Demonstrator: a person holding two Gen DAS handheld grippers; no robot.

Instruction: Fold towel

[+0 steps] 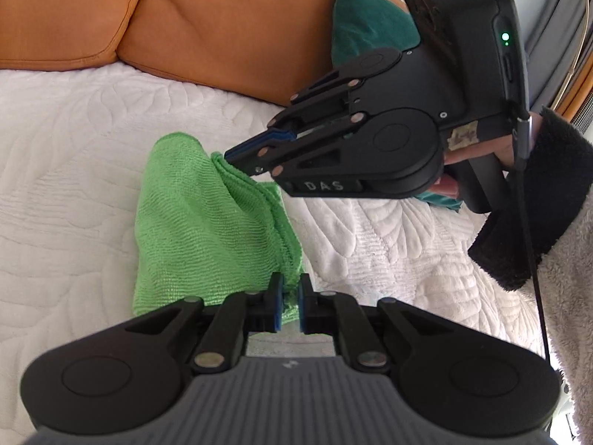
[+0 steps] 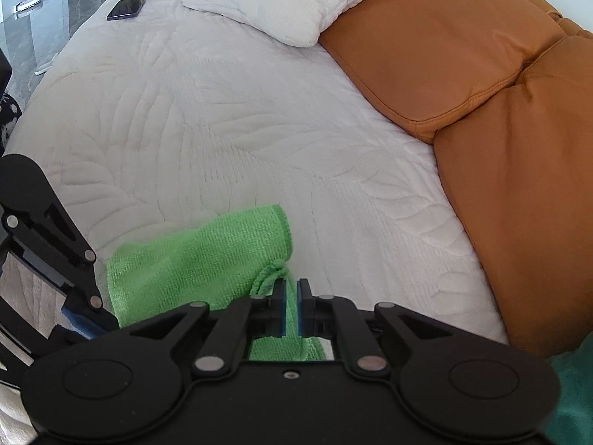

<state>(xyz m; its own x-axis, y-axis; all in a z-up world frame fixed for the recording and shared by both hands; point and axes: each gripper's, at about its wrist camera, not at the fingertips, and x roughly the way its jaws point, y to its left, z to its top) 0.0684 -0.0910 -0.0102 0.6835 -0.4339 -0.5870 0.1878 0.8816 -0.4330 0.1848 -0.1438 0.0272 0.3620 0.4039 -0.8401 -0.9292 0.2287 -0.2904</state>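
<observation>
Our left tongs [image 1: 291, 302] and right tongs [image 2: 291, 306] each pinch the green towel [image 1: 192, 222], draped toward eleven o'clock.

Ahead of you the white bedspread [image 2: 229, 118] lies open and flat, so your claws have wide room to pass toward the far side. The orange cushions [image 2: 481, 118] wall off one long edge of the bed, with a green pillow [image 1: 367, 22] leaning against them near your right claw [image 1: 237, 159]. A white pillow [image 2: 267, 0] and a dark phone [image 2: 126, 8] sit at the far end, well apart from the green towel [image 1: 200, 222]. Your two claws work close together; the left claw [image 1: 291, 304] has bare quilt on its outer side.
</observation>
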